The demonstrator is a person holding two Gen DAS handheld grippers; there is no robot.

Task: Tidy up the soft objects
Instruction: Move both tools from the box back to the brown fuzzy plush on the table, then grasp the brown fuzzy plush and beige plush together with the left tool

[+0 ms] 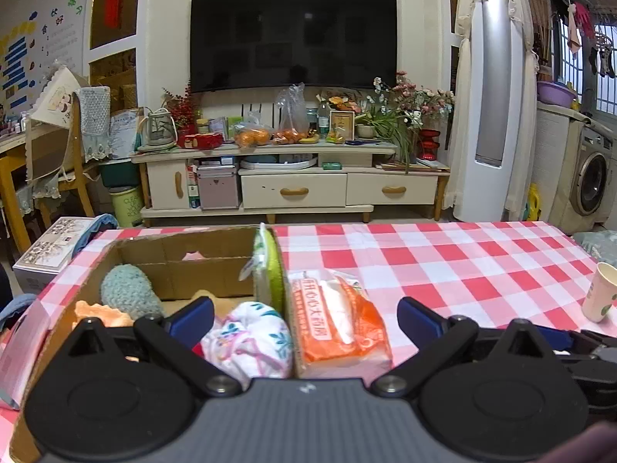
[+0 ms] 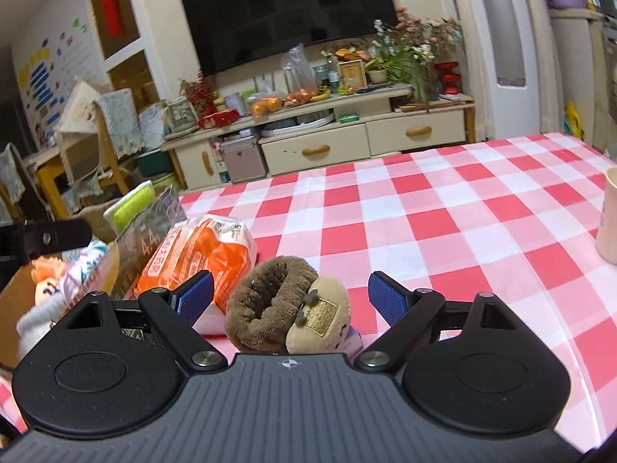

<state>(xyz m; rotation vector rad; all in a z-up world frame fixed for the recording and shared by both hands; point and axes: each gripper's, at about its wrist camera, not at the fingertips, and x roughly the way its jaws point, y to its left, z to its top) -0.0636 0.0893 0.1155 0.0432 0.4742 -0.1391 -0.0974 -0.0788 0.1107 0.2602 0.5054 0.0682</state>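
A cardboard box [image 1: 181, 258] stands on the checked tablecloth at the left. Inside lie a teal knitted piece [image 1: 129, 291], a peach soft item [image 1: 102, 314] and a floral white cloth bundle [image 1: 250, 341]. A green sponge pack [image 1: 268, 270] leans upright at the box's right wall. An orange tissue pack [image 1: 339, 324] lies just right of the box. My left gripper [image 1: 306, 318] is open, hovering over the floral bundle and the tissue pack. My right gripper [image 2: 290, 299] is open around a brown plush toy [image 2: 285, 303] lying on the cloth beside the tissue pack [image 2: 196, 258].
A paper cup [image 1: 599, 293] stands near the table's right edge and shows as the cup [image 2: 609, 216] in the right wrist view. Red-and-white tablecloth [image 2: 443, 223] stretches to the right. A TV stand, chairs and a washing machine lie beyond the table.
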